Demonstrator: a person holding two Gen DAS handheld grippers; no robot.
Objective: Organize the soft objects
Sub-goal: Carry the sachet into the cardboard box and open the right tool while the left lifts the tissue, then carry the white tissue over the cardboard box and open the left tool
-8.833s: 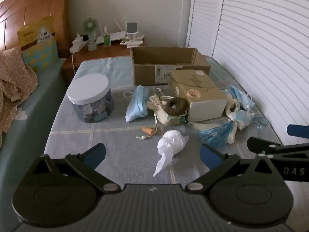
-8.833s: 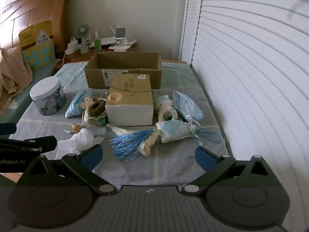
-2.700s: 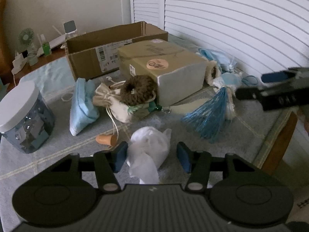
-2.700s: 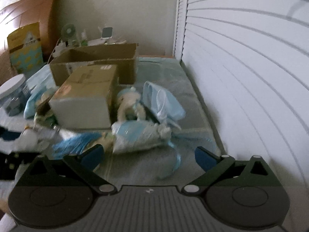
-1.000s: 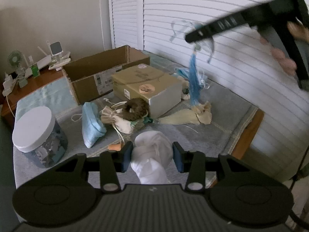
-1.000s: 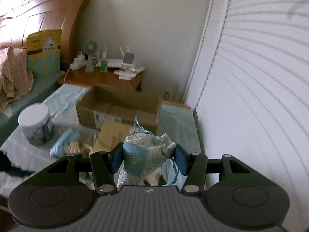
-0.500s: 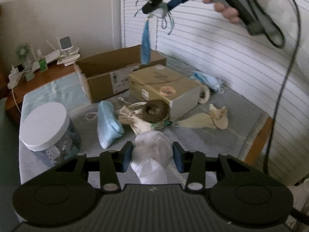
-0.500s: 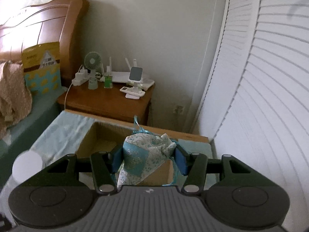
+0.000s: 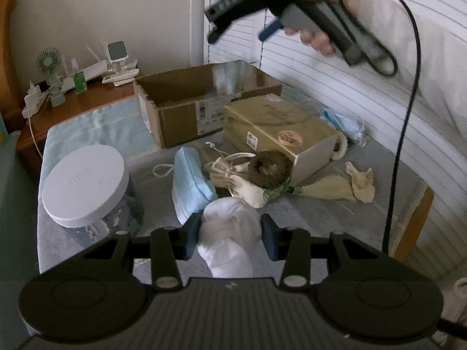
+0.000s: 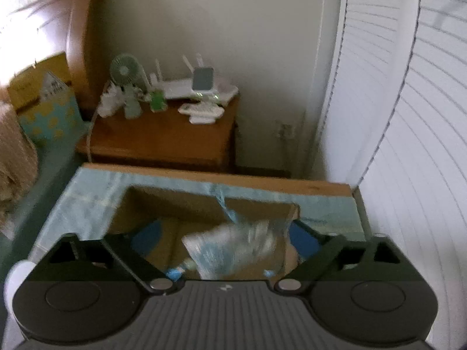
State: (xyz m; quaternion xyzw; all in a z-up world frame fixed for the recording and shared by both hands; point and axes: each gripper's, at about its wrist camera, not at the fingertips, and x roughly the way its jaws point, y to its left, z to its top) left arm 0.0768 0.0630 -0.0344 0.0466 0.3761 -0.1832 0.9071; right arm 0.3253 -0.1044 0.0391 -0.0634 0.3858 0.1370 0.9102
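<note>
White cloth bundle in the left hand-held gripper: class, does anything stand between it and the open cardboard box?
Yes. The blue pouch, beige drawstring bag and brown scrunchie lie between the white cloth bundle and the cardboard box.

Plain cream wall [image 10: 233, 29] ahead, white louvred doors [image 10: 408, 116] right, wooden nightstand [image 10: 163, 140] in corner, wooden headboard [image 10: 84, 43] far left. Dim daylight.

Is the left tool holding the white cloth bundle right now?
Yes, the left tool has its two blue pads pressed against either side of the white cloth bundle, which bulges up between them.
</note>
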